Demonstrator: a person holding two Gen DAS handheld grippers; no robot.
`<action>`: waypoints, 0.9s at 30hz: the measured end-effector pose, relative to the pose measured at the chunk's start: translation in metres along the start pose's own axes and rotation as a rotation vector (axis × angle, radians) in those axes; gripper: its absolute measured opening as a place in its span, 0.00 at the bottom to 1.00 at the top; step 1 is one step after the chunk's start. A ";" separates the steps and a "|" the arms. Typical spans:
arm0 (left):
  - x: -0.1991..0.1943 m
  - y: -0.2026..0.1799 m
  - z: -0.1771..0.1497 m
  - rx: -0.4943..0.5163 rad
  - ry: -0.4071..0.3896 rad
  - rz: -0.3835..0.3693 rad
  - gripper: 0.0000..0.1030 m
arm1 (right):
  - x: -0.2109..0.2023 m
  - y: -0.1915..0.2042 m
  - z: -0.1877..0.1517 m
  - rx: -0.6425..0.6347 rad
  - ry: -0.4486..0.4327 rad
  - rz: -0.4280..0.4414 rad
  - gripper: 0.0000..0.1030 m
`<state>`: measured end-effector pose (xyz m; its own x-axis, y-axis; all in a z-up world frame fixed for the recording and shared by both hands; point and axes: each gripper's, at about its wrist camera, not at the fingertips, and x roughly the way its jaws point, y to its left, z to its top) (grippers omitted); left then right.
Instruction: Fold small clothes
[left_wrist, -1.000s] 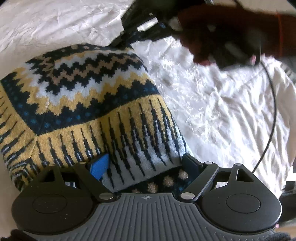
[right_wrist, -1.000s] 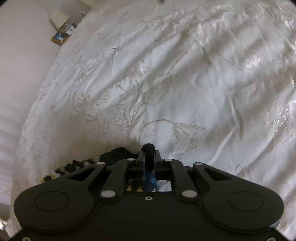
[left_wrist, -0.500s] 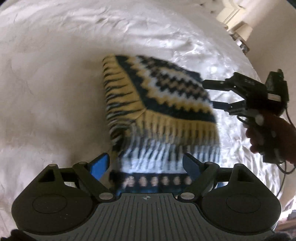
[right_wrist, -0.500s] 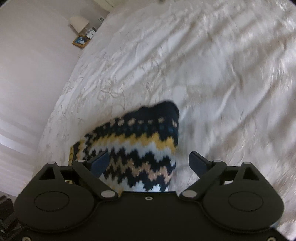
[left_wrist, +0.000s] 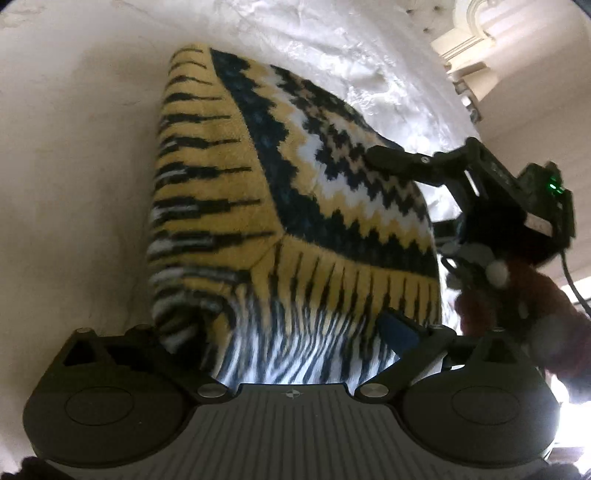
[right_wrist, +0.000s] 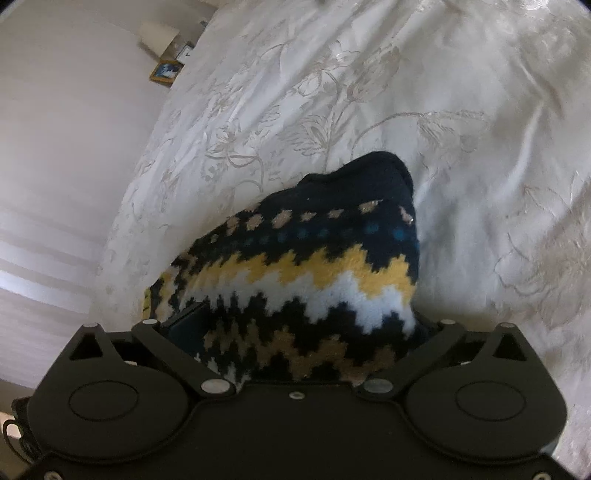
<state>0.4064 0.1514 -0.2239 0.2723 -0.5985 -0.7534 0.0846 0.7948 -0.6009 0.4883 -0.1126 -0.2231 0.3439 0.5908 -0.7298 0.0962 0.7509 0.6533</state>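
Nearest me, the left gripper (left_wrist: 295, 332) is spreading its jaws wide, the folded knitted sweater (left_wrist: 295, 206) lying loose between them on the white embroidered bedspread (right_wrist: 332, 92). Just past it to the right, the right gripper (right_wrist: 295, 332) is opening too, straddling the sweater's dark hem without pinching it.

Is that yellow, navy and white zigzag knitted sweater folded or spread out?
Folded. The zigzag knitted sweater lies as a compact thick bundle on the white embroidered bedspread, with doubled-over edges; no sleeves spread out.

Sweater (left_wrist: 295, 206) navy, yellow, white zigzag; bedspread (right_wrist: 369, 92) white, floral embroidery.
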 end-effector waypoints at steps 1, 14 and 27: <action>0.001 0.000 0.002 -0.019 0.004 -0.003 0.97 | -0.001 0.001 -0.001 0.012 0.008 -0.007 1.00; -0.051 -0.054 -0.025 0.051 -0.041 -0.125 0.36 | -0.090 0.066 -0.041 -0.085 -0.073 -0.075 0.50; -0.076 -0.135 -0.157 0.089 -0.027 -0.078 0.37 | -0.196 0.054 -0.151 -0.083 -0.080 -0.006 0.50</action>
<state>0.2236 0.0738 -0.1275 0.2873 -0.6572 -0.6968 0.1907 0.7522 -0.6308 0.2850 -0.1437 -0.0751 0.4169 0.5636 -0.7131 0.0220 0.7781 0.6278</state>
